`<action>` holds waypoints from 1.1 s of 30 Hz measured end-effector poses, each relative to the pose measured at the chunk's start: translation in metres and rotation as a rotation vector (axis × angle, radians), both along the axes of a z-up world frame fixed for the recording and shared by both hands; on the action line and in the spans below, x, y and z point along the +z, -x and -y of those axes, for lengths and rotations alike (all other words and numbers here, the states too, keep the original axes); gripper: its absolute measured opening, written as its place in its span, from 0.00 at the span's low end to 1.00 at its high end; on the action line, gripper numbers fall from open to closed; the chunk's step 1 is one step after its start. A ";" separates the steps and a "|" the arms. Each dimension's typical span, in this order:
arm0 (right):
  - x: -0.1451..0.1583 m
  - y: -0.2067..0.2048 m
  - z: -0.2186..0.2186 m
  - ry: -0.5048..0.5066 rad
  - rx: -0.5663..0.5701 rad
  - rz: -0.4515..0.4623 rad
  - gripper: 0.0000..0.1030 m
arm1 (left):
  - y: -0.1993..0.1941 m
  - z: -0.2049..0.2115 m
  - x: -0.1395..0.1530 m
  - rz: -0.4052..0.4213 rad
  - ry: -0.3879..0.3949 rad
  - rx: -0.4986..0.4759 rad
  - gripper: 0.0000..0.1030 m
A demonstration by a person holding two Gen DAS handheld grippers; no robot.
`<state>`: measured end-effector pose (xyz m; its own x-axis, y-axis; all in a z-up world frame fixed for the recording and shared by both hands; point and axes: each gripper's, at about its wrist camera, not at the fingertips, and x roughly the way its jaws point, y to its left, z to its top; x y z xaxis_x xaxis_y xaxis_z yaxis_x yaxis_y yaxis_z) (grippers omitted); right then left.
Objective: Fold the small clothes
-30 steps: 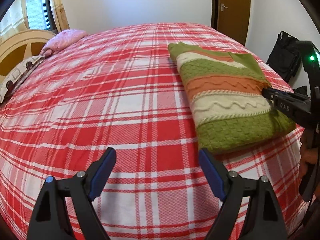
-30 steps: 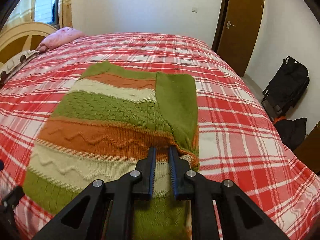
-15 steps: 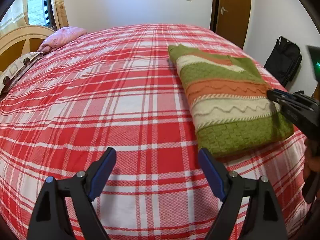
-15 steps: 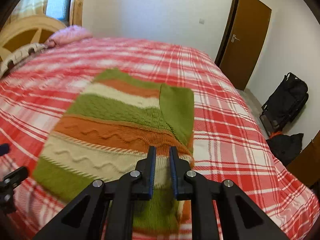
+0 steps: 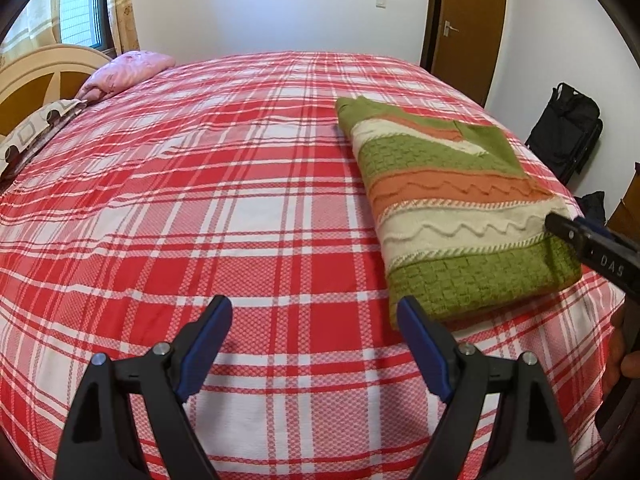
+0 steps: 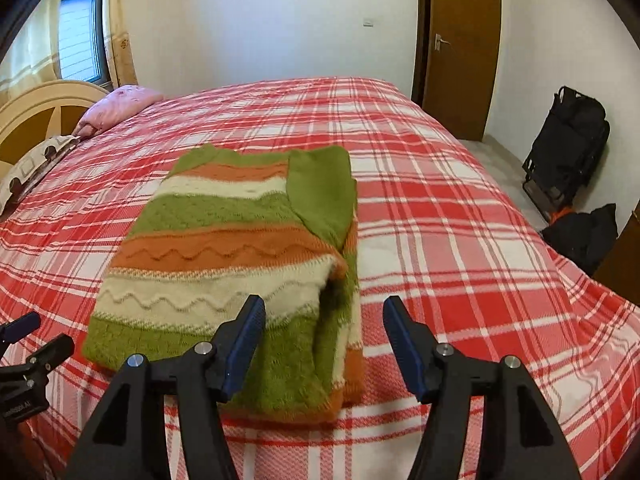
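A folded knit sweater [image 6: 224,264] with green, orange and cream stripes lies flat on the red plaid bed [image 6: 460,240]. In the left wrist view the sweater [image 5: 452,208] is at the right. My left gripper [image 5: 314,344] is open and empty above the bedspread, left of the sweater's near corner. My right gripper [image 6: 324,340] is open and empty, just above the sweater's near right edge. The right gripper's finger [image 5: 592,248] shows at the sweater's right side in the left wrist view. The left gripper [image 6: 24,340] shows at the left edge of the right wrist view.
A pink pillow [image 5: 124,74] and a patterned pillow [image 5: 36,132] lie by the headboard [image 5: 40,76] at the far left. A brown door [image 6: 460,48] is behind the bed. Black bags [image 6: 568,160] stand on the floor at the right.
My right gripper has opened, let go of the sweater's edge and drawn back and up. The sweater now lies flat. The left gripper has stayed open and hardly moved.
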<state>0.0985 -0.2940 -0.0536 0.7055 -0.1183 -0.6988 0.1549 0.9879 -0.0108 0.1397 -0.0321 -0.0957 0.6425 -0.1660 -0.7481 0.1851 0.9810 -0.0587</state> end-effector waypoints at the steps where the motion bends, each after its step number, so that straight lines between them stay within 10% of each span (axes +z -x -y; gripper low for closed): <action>1: 0.000 0.001 0.001 -0.001 -0.003 -0.001 0.61 | 0.000 0.000 0.000 0.000 0.002 0.001 0.85; 10: 0.006 0.001 0.019 -0.031 -0.010 -0.005 0.61 | -0.007 0.001 0.010 0.036 0.004 -0.018 0.85; 18: 0.004 -0.010 0.066 -0.277 -0.094 0.019 0.61 | -0.045 0.011 0.031 0.056 0.082 -0.063 0.88; 33: -0.046 -0.081 0.075 -0.504 0.036 -0.020 0.61 | -0.120 0.058 -0.020 -0.217 0.347 -0.075 0.88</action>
<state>0.1797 -0.3689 -0.0993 0.6891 0.2614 -0.6759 0.1256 0.8755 0.4666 0.2597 -0.0905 -0.1157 0.4526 -0.4726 -0.7562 0.2021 0.8803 -0.4292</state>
